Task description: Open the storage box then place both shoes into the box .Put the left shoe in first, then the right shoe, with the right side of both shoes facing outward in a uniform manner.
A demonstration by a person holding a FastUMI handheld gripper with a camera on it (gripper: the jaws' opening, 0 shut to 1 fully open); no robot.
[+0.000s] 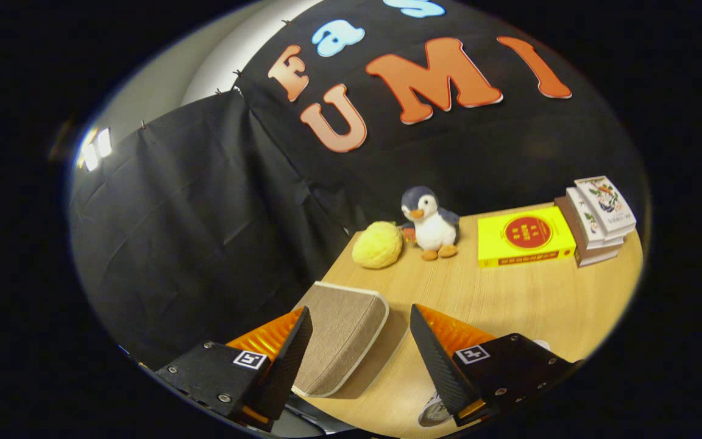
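Hovering with its fingers spread apart and gripping nothing, the hand-held gripper (360,360) points along the table (509,299). Between the fingers, nearer the left one, lies the storage box (342,341), its fabric lid apparently closed, so its contents cannot be told; its long axis runs roughly along the fingers. Something pale, perhaps a shoe (433,411), peeks beneath the right finger. Beyond sit a yellow ball (377,245), penguin toy (431,224) and books (595,219).

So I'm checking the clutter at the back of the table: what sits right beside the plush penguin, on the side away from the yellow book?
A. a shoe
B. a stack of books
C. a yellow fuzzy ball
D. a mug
C: the yellow fuzzy ball rests next to the plush penguin, opposite the yellow book, well beyond the open tool.
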